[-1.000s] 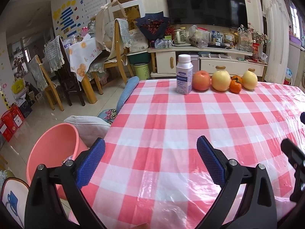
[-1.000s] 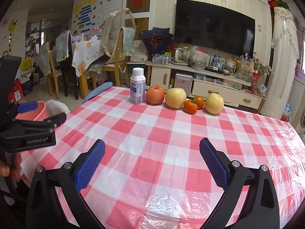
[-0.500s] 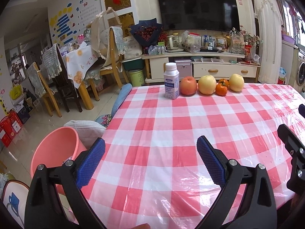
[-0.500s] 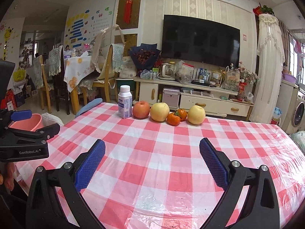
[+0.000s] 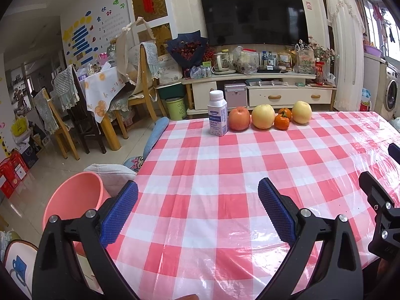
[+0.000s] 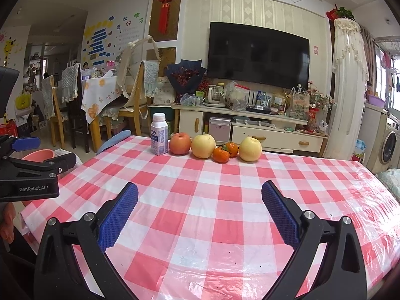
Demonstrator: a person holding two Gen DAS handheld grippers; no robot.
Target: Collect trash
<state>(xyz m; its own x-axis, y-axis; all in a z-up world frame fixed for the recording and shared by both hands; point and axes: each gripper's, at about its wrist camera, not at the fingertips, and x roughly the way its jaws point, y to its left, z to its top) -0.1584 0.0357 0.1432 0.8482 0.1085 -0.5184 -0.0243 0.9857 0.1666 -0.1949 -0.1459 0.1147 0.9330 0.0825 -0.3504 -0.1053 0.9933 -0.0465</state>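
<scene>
The milk bottle (image 5: 217, 116), white with a blue label and a white cap, stands upright at the far edge of the table (image 5: 225, 200), at about 12 o'clock in the left wrist view and 11 o'clock in the right wrist view (image 6: 159, 134).

Nearest, the left gripper (image 5: 197, 208) hangs over the near part of the red-and-white checked tablecloth with its blue pads spread wide and nothing between them. The right gripper (image 6: 199, 212) is likewise spread wide and empty above the cloth. Each shows at the edge of the other's view: the right one at 3 o'clock in the left view, the left one at 9 o'clock in the right view.

A pink bucket (image 5: 72, 200) stands on the floor just beside the table's left edge, at 8 o'clock in the left view.

Farther on, the bottle heads a row of fruit. Just to its right is a red apple (image 5: 239, 118), then a yellow apple (image 5: 263, 116), two tangerines (image 5: 282, 120) and another yellow apple (image 5: 301, 112).

Beyond the table, at 12 o'clock, is a cluttered cabinet (image 5: 250, 92) under a dark television (image 5: 253, 22). Dining chairs (image 5: 62, 115) stand at 10 o'clock.
</scene>
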